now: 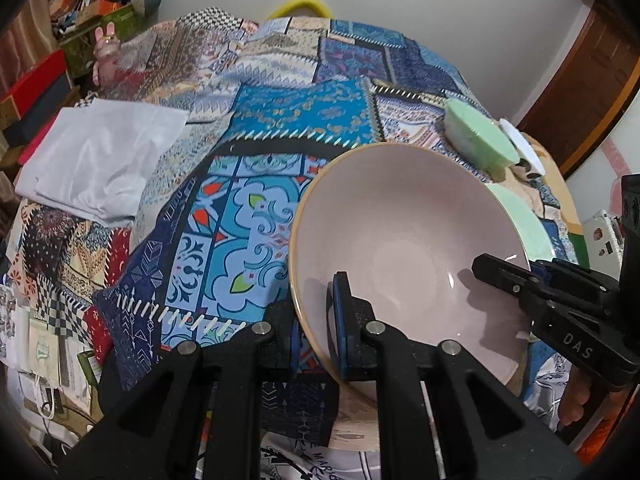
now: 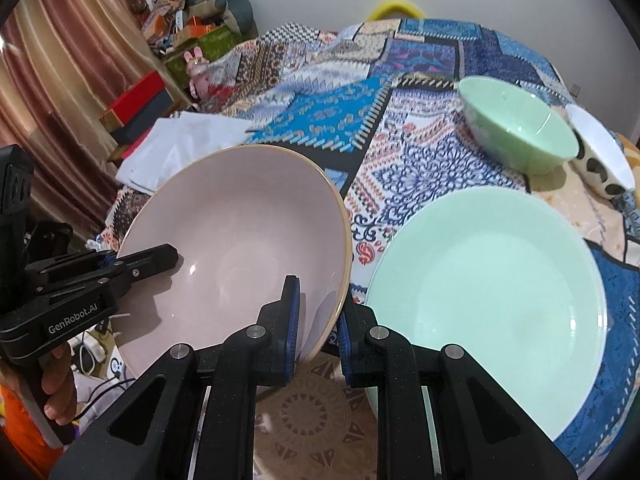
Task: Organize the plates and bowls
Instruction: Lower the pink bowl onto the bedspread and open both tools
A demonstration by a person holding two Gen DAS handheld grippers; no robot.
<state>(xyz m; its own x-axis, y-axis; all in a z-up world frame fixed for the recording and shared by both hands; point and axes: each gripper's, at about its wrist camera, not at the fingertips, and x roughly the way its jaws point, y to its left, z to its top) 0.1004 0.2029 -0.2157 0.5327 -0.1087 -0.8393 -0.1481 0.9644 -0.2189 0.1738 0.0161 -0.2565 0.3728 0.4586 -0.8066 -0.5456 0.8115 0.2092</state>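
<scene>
Patchwork cloth [image 1: 280, 128] in blues and reds over a round table, white wall behind, cluttered boxes [image 1: 92, 12] at far left, wooden door [image 1: 580, 88] at right.

Left wrist view: pink bowl [image 1: 408, 248] fills the lower right, tilted, empty. Left gripper [image 1: 320, 340] is clamped on its near rim, one blue pad inside the bowl, the other outside under the wall. Right gripper [image 1: 504, 276] comes in from the right edge with a finger reaching into the bowl over the opposite rim. Behind the bowl a sliver of green plate [image 1: 528, 224] shows; farther back a small green bowl [image 1: 476, 136], and a white dish [image 1: 524, 144] just beside it. Folded white fabric [image 1: 100, 156] lies on the cloth at left.

Right wrist view: same pink bowl [image 2: 240, 248], empty, tilted, left of centre. Right gripper [image 2: 318, 332] pinches its right rim between blue pads. Left gripper [image 2: 156, 260] grips the far left rim, a hand [image 2: 56, 392] below it. Green plate [image 2: 492, 300] lies flat on the cloth just right of the bowl, empty. Small green bowl [image 2: 520, 132] upright beyond it, empty; white dish [image 2: 600, 152] with dark spots touching its right side. Striped curtain [image 2: 60, 80] at left.
</scene>
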